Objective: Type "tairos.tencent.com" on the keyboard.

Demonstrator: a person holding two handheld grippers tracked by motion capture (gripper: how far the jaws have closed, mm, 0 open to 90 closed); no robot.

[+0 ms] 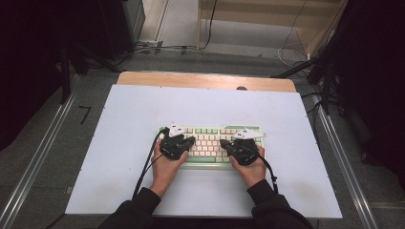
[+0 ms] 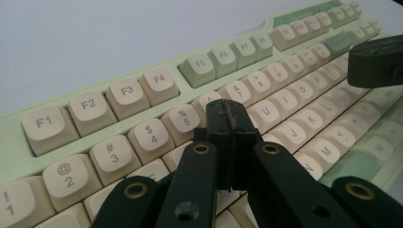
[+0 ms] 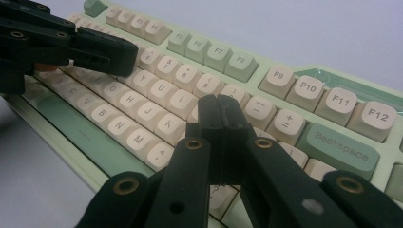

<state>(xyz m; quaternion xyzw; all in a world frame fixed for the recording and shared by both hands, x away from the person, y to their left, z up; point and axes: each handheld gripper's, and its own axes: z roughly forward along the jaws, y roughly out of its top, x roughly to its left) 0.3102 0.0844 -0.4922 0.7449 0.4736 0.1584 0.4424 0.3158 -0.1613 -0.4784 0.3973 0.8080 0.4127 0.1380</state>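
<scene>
A pale green keyboard [image 1: 210, 130] with cream keys lies in the middle of the white table top. My left gripper [image 1: 192, 140] hovers over its left half, jaws shut with nothing between them. In the left gripper view the gripper's tips [image 2: 229, 111] sit just above the number row near the 5 and 6 keys of the keyboard [image 2: 119, 95]. My right gripper [image 1: 224, 143] is over the right half, jaws also shut and empty. Its tips [image 3: 221, 107] stand above the keys near O and P of the keyboard [image 3: 332, 102]. Each gripper view shows the other gripper farther off: the right one [image 2: 375, 61], the left one [image 3: 95, 52].
The white board [image 1: 143, 109] has bare surface on all sides of the keyboard. A wooden strip [image 1: 205, 79] runs along its far edge. Metal rails [image 1: 43, 152] flank the table, and cables [image 1: 153, 47] lie on the floor beyond.
</scene>
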